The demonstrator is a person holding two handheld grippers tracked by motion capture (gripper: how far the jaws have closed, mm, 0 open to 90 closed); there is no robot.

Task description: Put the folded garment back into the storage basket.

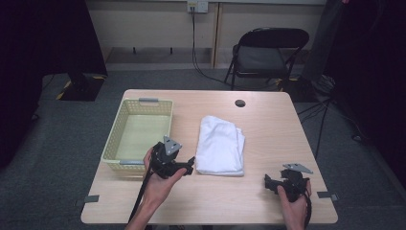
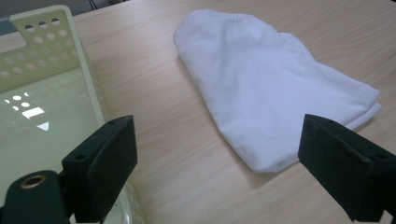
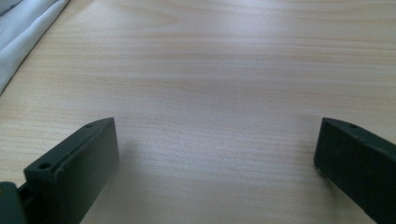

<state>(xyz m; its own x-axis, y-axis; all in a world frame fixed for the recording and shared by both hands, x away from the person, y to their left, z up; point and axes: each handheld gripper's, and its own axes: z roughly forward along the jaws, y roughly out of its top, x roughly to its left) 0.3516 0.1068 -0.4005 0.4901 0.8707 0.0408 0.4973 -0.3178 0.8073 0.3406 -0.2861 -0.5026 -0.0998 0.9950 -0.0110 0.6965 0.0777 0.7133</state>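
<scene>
Left gripper [image 1: 189, 165] hovering between yellow basket [image 1: 138, 108] and folded white cloth [image 1: 220, 146], jaws spread wide, nothing gripped. Cloth lying flat mid-table, near edge just ahead of jaw tips, apart from basket wall. Right gripper [image 1: 269, 182] low over bare wood near table's [image 1: 268, 115] right front corner, jaws released, empty. Clear wood right of cloth.

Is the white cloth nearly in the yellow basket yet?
Not yet. The white cloth already lies folded on the table, beside the yellow basket. The left tool hovers open near the cloth's corner; the right tool waits open. Grabbing it and putting it in the basket seem still to come.
</scene>
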